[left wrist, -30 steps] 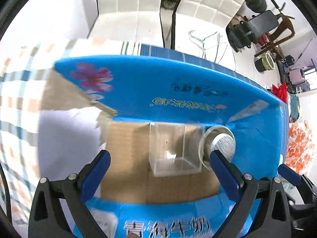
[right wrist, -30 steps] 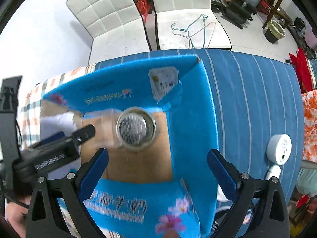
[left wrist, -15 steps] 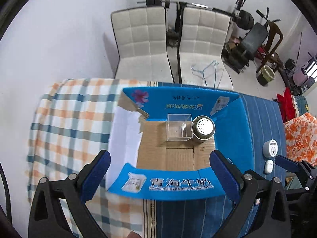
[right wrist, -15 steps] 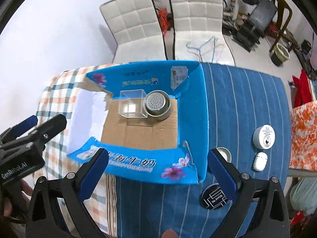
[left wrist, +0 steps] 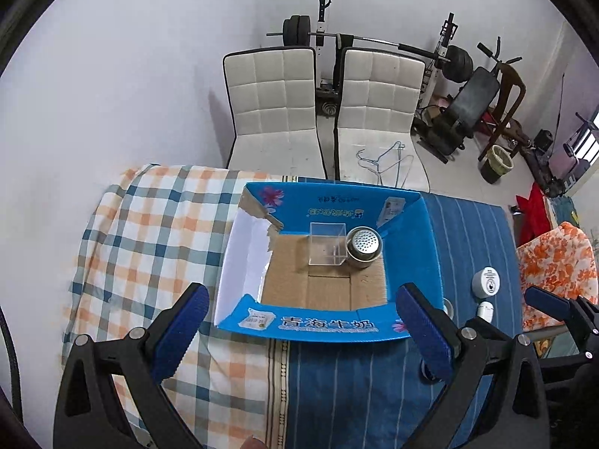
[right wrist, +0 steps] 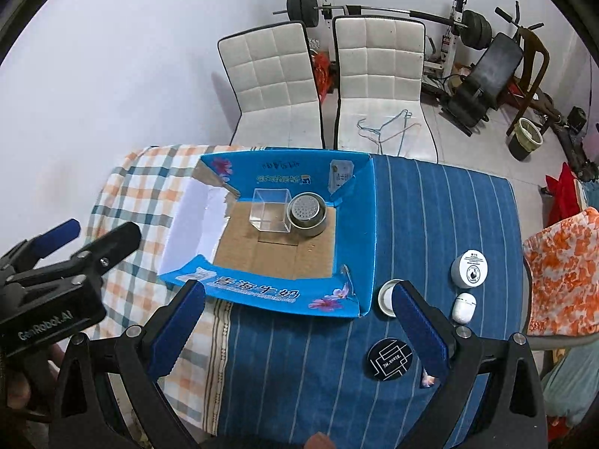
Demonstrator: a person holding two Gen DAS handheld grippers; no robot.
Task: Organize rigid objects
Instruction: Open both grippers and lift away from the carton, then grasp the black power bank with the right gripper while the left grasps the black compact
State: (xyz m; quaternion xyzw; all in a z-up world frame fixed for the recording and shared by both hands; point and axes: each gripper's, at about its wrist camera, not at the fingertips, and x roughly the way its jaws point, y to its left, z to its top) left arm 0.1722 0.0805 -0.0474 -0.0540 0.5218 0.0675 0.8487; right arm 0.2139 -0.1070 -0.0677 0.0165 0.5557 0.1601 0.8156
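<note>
An open blue cardboard box [left wrist: 430, 247] [right wrist: 355, 232] lies on the table. Inside it, at the far right, a clear plastic cube [left wrist: 325, 244] [right wrist: 270, 210] stands next to a round metal strainer cup [left wrist: 363, 243] [right wrist: 307, 212]. Right of the box rest a white round jar [right wrist: 469, 268] [left wrist: 486, 280], a white earbud case [right wrist: 463, 307], a small white lid [right wrist: 385, 296] and a black round coaster [right wrist: 389, 357]. My left gripper [left wrist: 299, 329] is open and empty, high above the box's near edge. My right gripper [right wrist: 295, 329] is open and empty too.
A checked cloth [left wrist: 149, 232] covers the table's left part, a blue striped cloth [right wrist: 441, 217] the right. Two white chairs [left wrist: 273, 112] [left wrist: 378, 112] stand behind the table. Gym gear lines the back wall. An orange flowered cloth [right wrist: 558, 269] lies at the right.
Both grippers have pulled up and back from inside the box to high above the table. The cube and strainer cup stay in the box.
</note>
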